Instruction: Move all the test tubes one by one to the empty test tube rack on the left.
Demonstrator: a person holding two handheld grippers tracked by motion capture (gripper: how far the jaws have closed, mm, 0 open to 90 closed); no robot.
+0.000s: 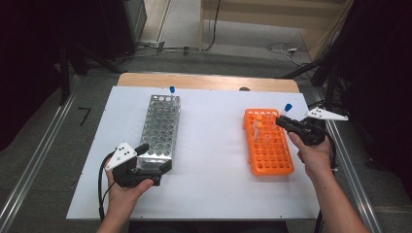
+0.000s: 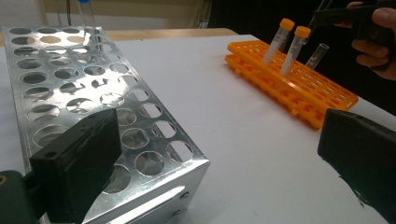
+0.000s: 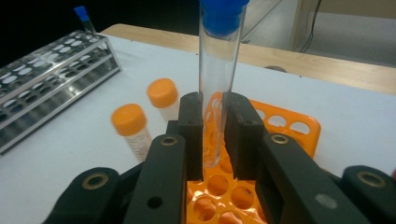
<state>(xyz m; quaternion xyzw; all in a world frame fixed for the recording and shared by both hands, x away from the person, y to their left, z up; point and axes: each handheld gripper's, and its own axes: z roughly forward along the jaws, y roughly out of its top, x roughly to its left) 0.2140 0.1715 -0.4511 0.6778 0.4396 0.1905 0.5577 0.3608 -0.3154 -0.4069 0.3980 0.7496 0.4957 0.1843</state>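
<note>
My right gripper point(image 3: 215, 112) is shut on a clear tube with a blue cap point(image 3: 219, 70), held upright just above the far end of the orange rack point(image 1: 272, 158). In the high view this gripper point(image 1: 283, 120) hovers over that rack's far right corner. Two orange-capped tubes point(image 3: 133, 128) and an uncapped clear tube point(image 2: 317, 53) lean in the rack. My left gripper point(image 1: 154, 158) is open at the near end of the metal rack point(image 1: 158, 126). One jaw lies over the rack's top and the other stands off its corner. Another blue-capped tube point(image 1: 171, 91) stands at the metal rack's far end.
Both racks lie lengthwise on a white board point(image 1: 214, 160) on a wooden table point(image 1: 209, 81), with a wide bare strip between them. Cables point(image 1: 286, 48) run across the floor beyond the table. Metal rails point(image 1: 34, 165) flank the board.
</note>
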